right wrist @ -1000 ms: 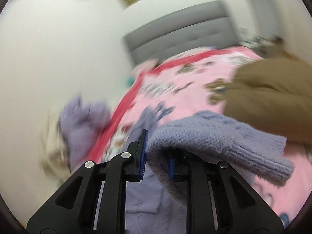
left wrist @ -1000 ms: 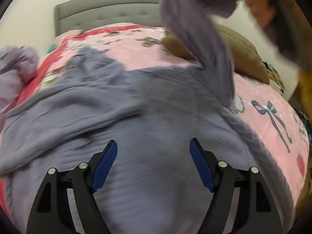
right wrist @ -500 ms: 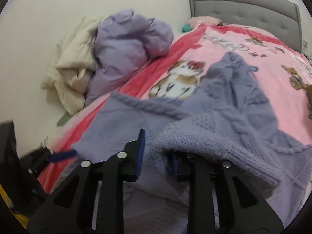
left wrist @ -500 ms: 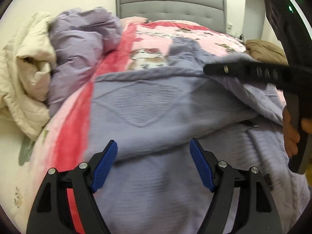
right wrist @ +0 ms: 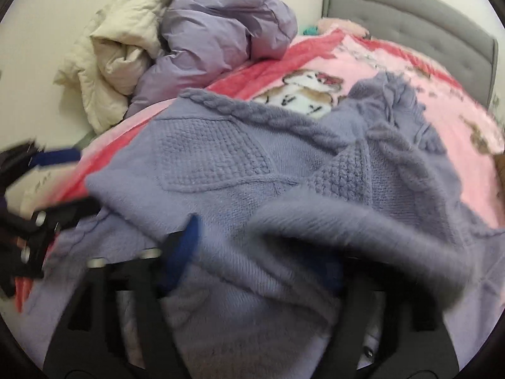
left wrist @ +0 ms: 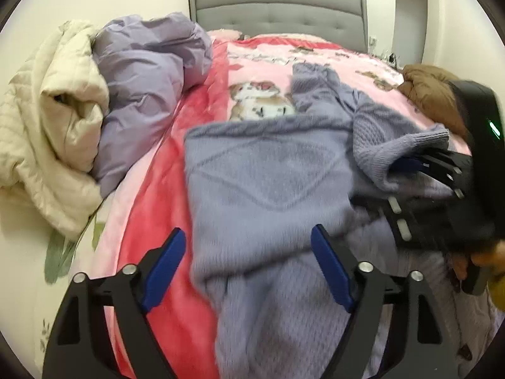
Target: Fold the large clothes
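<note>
A large lavender knit sweater (left wrist: 268,183) lies spread on the pink bed blanket (left wrist: 252,72); it also shows in the right wrist view (right wrist: 214,158). My left gripper (left wrist: 249,262) is open and empty, hovering over the sweater's near part. My right gripper (left wrist: 407,165) shows at the right of the left wrist view, with the sleeve cuff (left wrist: 397,151) draped over its fingers. In the blurred right wrist view its blue pads stand wide apart and the cuff (right wrist: 347,237) lies loose between them. The left gripper shows there at the left edge (right wrist: 47,189).
A cream quilted jacket (left wrist: 53,120) and a lilac puffer jacket (left wrist: 148,72) are heaped at the bed's left edge against the wall. A brown garment (left wrist: 432,94) lies at the far right. The grey headboard (left wrist: 277,9) stands behind.
The right gripper carried the sleeve cuff down across the sweater body and its jaws have spread apart. The left gripper stayed open over the sweater while its view swung left.
</note>
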Motion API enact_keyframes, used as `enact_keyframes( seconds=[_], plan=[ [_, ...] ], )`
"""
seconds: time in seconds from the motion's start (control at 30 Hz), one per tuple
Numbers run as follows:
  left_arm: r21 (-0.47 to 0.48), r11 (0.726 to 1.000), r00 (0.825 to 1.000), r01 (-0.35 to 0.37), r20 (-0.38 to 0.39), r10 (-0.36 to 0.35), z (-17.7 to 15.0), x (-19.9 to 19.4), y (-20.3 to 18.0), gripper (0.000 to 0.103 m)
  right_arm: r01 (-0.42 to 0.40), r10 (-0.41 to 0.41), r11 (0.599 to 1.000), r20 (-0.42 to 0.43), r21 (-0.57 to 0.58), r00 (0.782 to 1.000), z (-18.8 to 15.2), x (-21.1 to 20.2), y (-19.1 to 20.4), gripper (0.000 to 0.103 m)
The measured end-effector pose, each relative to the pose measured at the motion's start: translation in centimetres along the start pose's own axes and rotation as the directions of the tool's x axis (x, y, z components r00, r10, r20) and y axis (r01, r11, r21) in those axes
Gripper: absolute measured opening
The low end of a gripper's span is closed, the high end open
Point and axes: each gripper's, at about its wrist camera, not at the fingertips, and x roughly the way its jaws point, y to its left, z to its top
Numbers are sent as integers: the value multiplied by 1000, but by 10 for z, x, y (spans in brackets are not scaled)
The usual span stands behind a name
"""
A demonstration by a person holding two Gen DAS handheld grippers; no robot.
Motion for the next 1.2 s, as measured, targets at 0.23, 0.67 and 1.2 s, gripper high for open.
enact_keyframes(
  seconds=[0.23,0.67,1.2],
  plan=[
    [80,992,991,100,82,-107,42,10,-21,81,45,-45,999,40,-10,998,-11,-55,-7,82],
    [755,643,964,131,54,-259,40,33,-186,75,408,-393,881,-111,240,913,-87,-123,-128,82],
    [804,559,971,202,-93,-218,36,60,-201,29,434,-382,788,-205,436,901,-106,-101,-195,44]
  ],
)
